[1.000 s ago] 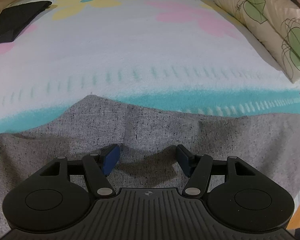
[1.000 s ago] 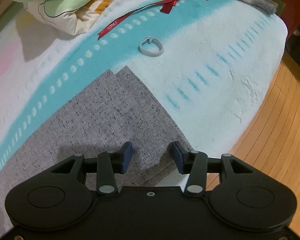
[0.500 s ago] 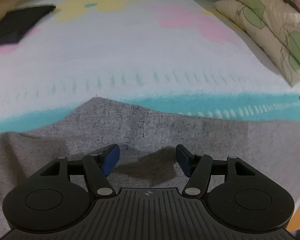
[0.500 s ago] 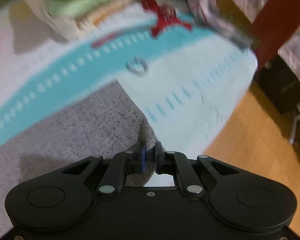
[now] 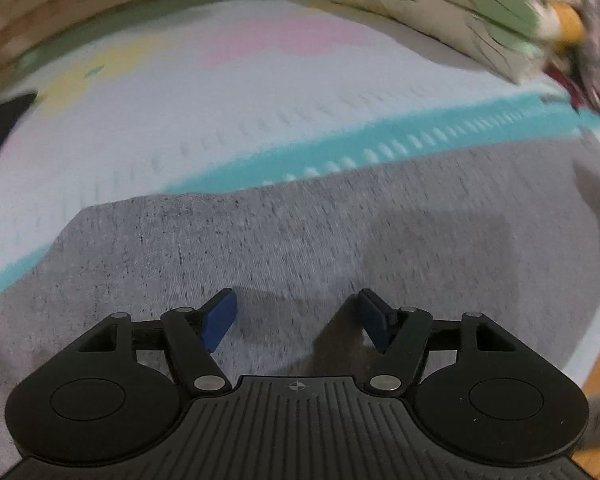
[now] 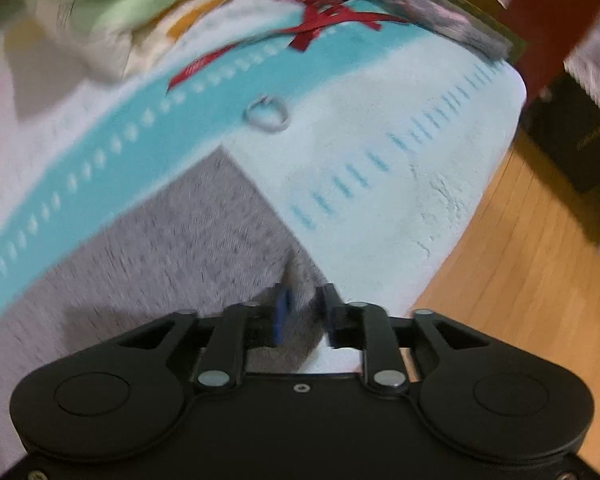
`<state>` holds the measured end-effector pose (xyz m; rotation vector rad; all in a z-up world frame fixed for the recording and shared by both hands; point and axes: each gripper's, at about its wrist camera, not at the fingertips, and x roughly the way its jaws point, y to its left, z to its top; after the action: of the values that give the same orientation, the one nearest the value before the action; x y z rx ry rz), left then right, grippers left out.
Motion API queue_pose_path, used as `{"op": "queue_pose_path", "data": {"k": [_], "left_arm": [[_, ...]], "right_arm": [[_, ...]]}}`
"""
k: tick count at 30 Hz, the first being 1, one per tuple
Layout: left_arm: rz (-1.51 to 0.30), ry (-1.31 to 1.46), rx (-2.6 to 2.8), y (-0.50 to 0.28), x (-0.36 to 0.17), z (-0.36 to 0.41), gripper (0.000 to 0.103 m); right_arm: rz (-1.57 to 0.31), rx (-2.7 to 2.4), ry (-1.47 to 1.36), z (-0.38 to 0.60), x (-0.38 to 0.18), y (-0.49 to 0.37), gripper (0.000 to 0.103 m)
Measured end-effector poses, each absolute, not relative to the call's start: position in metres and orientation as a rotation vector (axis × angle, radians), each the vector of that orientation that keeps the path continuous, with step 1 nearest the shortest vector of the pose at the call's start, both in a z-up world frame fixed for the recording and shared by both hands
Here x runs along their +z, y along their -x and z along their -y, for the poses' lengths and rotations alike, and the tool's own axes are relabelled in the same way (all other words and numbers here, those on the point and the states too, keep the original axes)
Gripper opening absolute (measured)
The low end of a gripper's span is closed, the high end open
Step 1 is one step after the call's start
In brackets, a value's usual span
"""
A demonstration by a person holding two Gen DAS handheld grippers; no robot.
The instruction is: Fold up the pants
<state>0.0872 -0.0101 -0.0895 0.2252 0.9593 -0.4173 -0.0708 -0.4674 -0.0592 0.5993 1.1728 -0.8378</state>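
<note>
Black left gripper (image 5: 296, 320) opening, empty, over the speckled grey knit pants (image 5: 300, 240); black right gripper (image 6: 305, 312) opening (pant corner between its blue pads, grip unclear)

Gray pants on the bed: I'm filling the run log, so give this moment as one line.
task: fold pants | left tool: opening above gray pants, empty | right tool: opening, pants corner between pads | surface: blanket

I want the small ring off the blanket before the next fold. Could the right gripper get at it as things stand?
Probably not at once. The ring lies bare on the blanket with nothing over it, but the right gripper, jaws opening, has a ridge of the grey pants between them.
</note>
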Motion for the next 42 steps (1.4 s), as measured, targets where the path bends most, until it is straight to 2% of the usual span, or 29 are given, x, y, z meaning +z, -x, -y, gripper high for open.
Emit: {"op": "queue_pose_path", "data": {"k": [1, 3, 15, 21, 29, 30, 31, 32, 34, 36, 42], "left_arm": [[-0.975, -0.189, -0.402, -0.094, -0.09, 0.01, 0.066], [-0.982, -0.155, -0.371, -0.105, -0.092, 0.01, 0.066], [-0.973, -0.145, -0.344, -0.11, -0.095, 0.016, 0.068], [-0.97, -0.148, -0.354, -0.11, -0.093, 0.016, 0.068], [-0.968, -0.147, -0.35, -0.11, -0.09, 0.019, 0.067], [-0.962, -0.145, -0.356, -0.108, -0.088, 0.019, 0.066], [-0.957, -0.136, -0.372, -0.106, -0.084, 0.021, 0.066], [-0.952, -0.133, -0.397, -0.103, -0.079, 0.026, 0.066], [-0.928, -0.154, -0.459, -0.093, -0.069, 0.038, 0.066], [-0.888, -0.198, -0.526, -0.08, -0.06, 0.057, 0.066], [-0.854, -0.305, -0.667, -0.056, -0.062, 0.117, 0.066]], "right_arm": [[-1.142, -0.843, -0.633, 0.471, -0.055, 0.077, 0.06], [-1.08, -0.85, -0.691, 0.477, -0.049, 0.089, 0.071], [-1.098, -0.742, -0.894, 0.484, -0.079, 0.106, 0.071], [-1.003, -0.647, -1.081, 0.492, -0.097, 0.117, 0.069], [-0.924, -0.632, -1.107, 0.498, -0.101, 0.11, 0.068], [-0.926, -0.639, -1.106, 0.499, -0.101, 0.11, 0.064], [-0.941, -0.656, -1.09, 0.498, -0.099, 0.109, 0.053], [-0.967, -0.68, -1.061, 0.497, -0.097, 0.107, 0.052], [-0.969, -0.679, -1.034, 0.496, -0.09, 0.106, 0.03], [-0.963, -0.676, -1.019, 0.492, -0.08, 0.105, 0.026], [-0.946, -0.664, -0.9, 0.473, -0.045, 0.091, 0.025]]}}
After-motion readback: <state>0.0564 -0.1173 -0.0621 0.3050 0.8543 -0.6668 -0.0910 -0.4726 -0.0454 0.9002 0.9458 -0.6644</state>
